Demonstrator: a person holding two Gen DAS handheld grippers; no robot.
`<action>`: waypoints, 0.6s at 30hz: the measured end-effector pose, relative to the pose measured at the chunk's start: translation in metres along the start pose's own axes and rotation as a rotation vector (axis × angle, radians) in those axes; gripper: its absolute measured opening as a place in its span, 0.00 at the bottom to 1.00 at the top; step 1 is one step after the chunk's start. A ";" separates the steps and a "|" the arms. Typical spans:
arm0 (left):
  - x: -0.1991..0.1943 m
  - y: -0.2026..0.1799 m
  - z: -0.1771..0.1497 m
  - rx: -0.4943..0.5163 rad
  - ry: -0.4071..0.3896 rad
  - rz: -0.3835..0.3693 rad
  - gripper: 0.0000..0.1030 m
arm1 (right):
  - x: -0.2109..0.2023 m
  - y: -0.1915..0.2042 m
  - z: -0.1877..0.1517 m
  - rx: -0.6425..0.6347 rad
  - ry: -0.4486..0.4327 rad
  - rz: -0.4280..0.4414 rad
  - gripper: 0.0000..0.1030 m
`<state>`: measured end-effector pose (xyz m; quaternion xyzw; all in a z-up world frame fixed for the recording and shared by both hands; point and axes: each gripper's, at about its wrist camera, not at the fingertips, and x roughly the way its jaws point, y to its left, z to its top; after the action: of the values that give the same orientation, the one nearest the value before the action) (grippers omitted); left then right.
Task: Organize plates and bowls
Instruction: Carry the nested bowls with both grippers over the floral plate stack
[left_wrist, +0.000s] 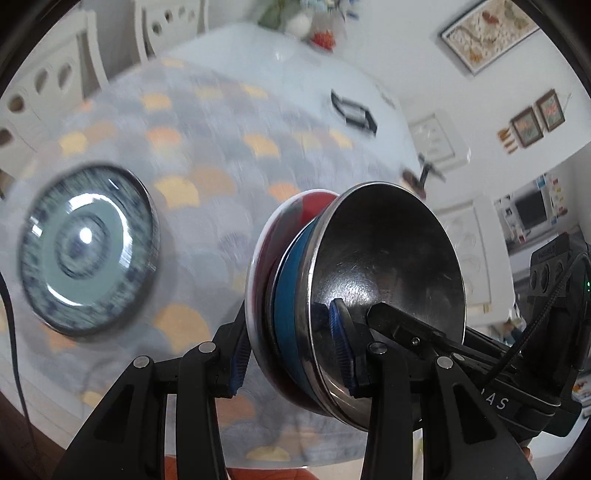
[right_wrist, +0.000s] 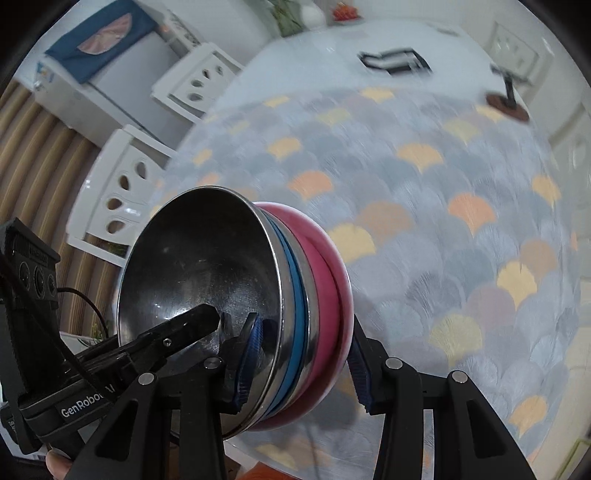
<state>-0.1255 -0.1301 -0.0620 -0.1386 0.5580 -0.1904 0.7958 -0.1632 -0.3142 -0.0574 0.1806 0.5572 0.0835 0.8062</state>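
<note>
A nested stack of bowls is held between both grippers above the table: a steel bowl (left_wrist: 384, 266) on top, a blue bowl (left_wrist: 291, 317) under it, a red bowl (left_wrist: 284, 236) at the bottom. My left gripper (left_wrist: 291, 354) is shut on the stack's rim. My right gripper (right_wrist: 303, 369) is shut on the opposite rim of the steel bowl (right_wrist: 207, 266), blue bowl (right_wrist: 295, 295) and red bowl (right_wrist: 325, 266). A blue-patterned plate (left_wrist: 85, 247) lies on the table to the left of the stack.
The round table (right_wrist: 424, 177) has a scallop-patterned cloth. A black frame-like object (left_wrist: 352, 110) and a small stand (right_wrist: 508, 99) sit at the far side. White chairs (right_wrist: 125, 184) stand by the table's left edge. A vase with flowers (left_wrist: 299, 22) is at the back.
</note>
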 end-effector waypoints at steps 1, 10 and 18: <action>-0.011 0.002 0.004 -0.002 -0.024 0.005 0.35 | -0.003 0.007 0.003 -0.012 -0.009 0.005 0.42; -0.081 0.058 0.033 -0.027 -0.131 0.066 0.35 | -0.005 0.103 0.034 -0.135 -0.068 0.062 0.42; -0.092 0.134 0.045 -0.034 -0.096 0.118 0.35 | 0.048 0.167 0.033 -0.139 -0.017 0.090 0.42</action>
<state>-0.0914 0.0315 -0.0281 -0.1277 0.5296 -0.1268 0.8289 -0.1035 -0.1506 -0.0244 0.1497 0.5344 0.1565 0.8170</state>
